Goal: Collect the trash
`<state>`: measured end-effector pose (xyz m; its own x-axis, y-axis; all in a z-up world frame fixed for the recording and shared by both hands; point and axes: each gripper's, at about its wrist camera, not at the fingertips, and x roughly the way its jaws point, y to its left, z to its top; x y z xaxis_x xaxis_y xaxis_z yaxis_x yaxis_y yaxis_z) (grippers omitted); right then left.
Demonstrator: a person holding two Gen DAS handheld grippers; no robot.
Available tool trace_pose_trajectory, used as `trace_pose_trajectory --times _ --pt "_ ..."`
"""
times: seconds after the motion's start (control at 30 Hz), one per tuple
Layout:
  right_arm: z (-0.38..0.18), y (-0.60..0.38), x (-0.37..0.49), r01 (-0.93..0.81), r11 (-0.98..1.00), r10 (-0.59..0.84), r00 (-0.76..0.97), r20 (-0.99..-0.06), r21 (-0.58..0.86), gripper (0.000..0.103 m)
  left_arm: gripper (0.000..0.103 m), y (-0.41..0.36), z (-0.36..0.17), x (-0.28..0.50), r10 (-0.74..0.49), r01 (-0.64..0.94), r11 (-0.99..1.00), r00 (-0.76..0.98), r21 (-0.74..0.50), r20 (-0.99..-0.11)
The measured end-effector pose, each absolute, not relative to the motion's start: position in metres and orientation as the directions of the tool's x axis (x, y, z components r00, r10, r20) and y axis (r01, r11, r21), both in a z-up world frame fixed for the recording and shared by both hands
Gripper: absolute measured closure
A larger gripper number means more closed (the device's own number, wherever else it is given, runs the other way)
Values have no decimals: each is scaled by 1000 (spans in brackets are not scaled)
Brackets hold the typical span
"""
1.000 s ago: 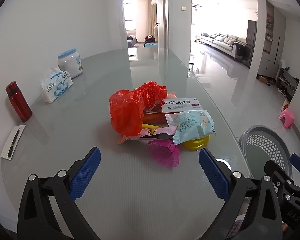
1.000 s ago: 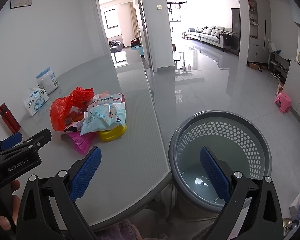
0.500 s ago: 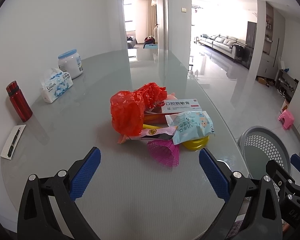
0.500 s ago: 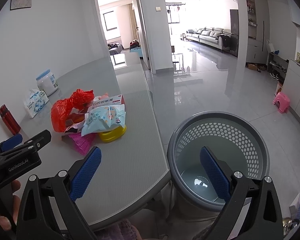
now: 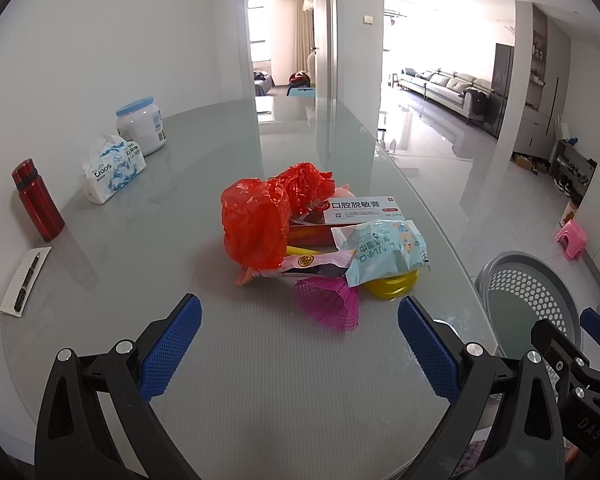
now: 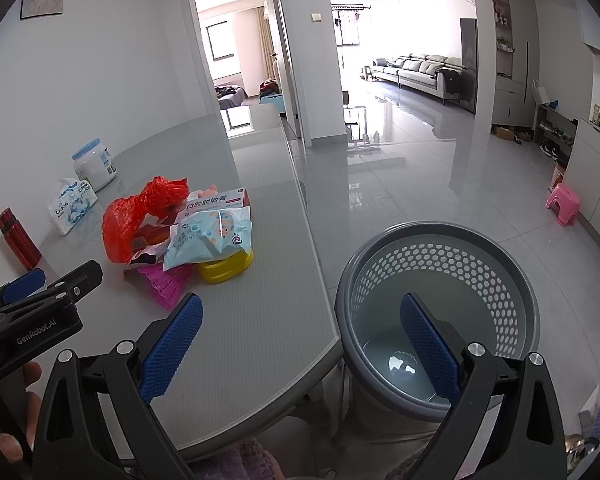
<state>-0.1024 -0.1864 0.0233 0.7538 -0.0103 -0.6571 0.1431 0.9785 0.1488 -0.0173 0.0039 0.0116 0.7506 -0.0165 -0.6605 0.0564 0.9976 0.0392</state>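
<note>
A heap of trash lies mid-table: a crumpled red plastic bag (image 5: 256,224), a white and red toothpaste box (image 5: 360,208), a pale blue wipes packet (image 5: 384,252), a pink mesh sleeve (image 5: 332,304), a yellow lid (image 5: 392,284) and a pink wrapper (image 5: 316,262). My left gripper (image 5: 300,348) is open, empty, just short of the heap. The right gripper (image 6: 300,344) is open and empty too, straddling the table edge and the grey perforated bin (image 6: 440,320). In the right wrist view the same heap (image 6: 188,232) sits left of centre.
Along the wall stand a red bottle (image 5: 38,200), a tissue pack (image 5: 112,168) and a white jar (image 5: 140,126). A notepad with pen (image 5: 26,280) lies near the left edge of the glass table (image 5: 260,380). A pink stool (image 6: 562,204) is on the floor.
Both views shifted only slightly; the grippers stay open and the trash heap has not moved.
</note>
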Motion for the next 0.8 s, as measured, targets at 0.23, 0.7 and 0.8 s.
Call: trace_pose_trajectory --times 0.23,0.7,0.8 --pt "21 -186 -102 141 979 -7 751 -661 150 8 6 4 11 -17 -16 56 998 750 40 -661" --pt "19 -185 -100 138 979 -2 746 -666 152 8 6 4 9 -18 -15 57 998 748 42 -663" --pt "18 -185 -100 137 979 1 745 -667 153 9 6 4 9 -18 -15 57 997 748 42 -664"
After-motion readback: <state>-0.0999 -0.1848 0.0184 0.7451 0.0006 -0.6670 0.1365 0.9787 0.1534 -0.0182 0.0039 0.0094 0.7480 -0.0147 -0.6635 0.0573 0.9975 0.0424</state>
